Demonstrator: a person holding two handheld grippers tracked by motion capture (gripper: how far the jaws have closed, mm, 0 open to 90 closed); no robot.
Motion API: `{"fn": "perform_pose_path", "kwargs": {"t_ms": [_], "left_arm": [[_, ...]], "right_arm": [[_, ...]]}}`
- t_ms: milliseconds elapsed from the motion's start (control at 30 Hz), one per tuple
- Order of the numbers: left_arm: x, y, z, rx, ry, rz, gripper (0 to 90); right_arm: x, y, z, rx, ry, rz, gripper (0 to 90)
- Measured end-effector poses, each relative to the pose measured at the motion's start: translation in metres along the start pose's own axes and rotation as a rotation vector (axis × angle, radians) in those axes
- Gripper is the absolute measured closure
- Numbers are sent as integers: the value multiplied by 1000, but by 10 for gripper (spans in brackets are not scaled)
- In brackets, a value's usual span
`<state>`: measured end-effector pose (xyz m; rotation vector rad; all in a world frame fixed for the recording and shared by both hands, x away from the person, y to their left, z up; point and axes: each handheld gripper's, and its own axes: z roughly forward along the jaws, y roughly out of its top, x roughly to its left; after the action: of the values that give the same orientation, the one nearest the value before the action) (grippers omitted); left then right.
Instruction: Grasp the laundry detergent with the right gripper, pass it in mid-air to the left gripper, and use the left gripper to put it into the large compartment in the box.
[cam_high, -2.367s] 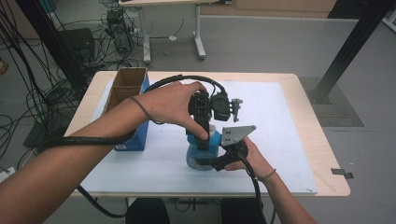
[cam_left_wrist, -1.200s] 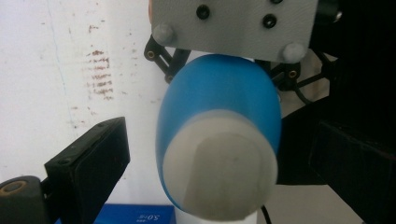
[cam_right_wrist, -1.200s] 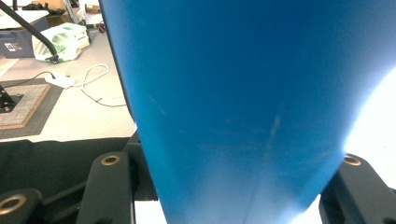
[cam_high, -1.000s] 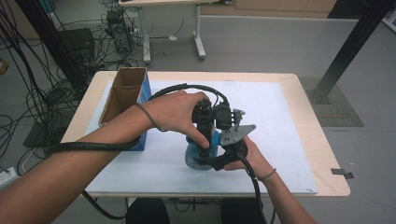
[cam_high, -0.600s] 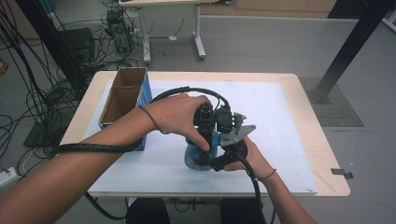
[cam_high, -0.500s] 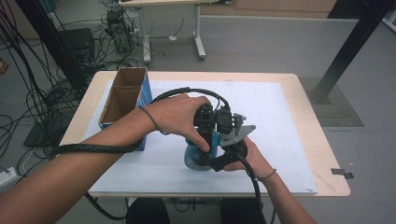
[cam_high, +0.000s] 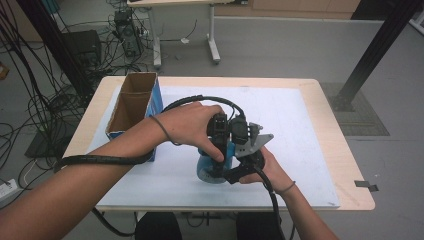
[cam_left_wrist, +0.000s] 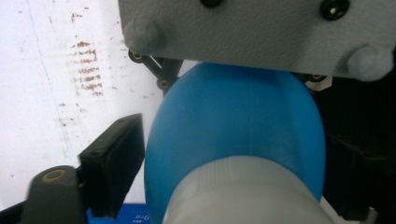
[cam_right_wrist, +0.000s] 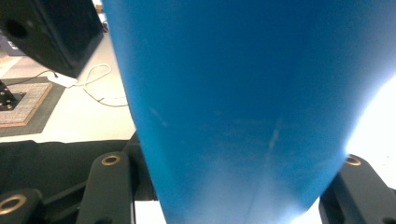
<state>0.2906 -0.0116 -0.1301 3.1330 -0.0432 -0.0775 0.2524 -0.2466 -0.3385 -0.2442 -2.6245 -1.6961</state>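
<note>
Both grippers meet at the blue bottle (cam_high: 212, 165), which stands on the white worktop (cam_high: 300, 125) near the person. From the high view, the left gripper (cam_high: 218, 159) comes down from above, and the right gripper (cam_high: 239, 172) grips the bottle from the side. An open box (cam_high: 131, 107) sits to the left.

From the left gripper view, its jaws have just been closing around the bottle's white cap (cam_left_wrist: 243, 191). One pad (cam_left_wrist: 114, 161) is still a little apart, so the cap is not pinched yet.

From the right gripper view, the jaws squeeze the blue body (cam_right_wrist: 243, 102) tight. I think the cap gets twisted next.
</note>
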Motion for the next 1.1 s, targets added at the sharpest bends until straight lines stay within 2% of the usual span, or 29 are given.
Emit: {"fn": "perform_pose_path", "kwargs": {"t_ms": [200, 233, 267, 467, 533, 1100], "left_arm": [[0, 0, -1, 1, 2, 2, 302], [0, 0, -1, -3, 2, -2, 365], [0, 0, -1, -3, 2, -2, 374], [0, 1, -1, 1, -5, -10, 380], [0, 1, -2, 3, -5, -13, 381], [0, 2, -5, 7, -1, -23, 382]], "right_arm": [[1, 1, 0, 1, 1, 2, 423], [0, 0, 0, 0, 0, 1, 423], [0, 0, 0, 0, 0, 1, 423], [1, 2, -1, 3, 5, -3, 424], [0, 1, 0, -4, 2, -21, 424], [0, 0, -2, -15, 2, -11, 424]]}}
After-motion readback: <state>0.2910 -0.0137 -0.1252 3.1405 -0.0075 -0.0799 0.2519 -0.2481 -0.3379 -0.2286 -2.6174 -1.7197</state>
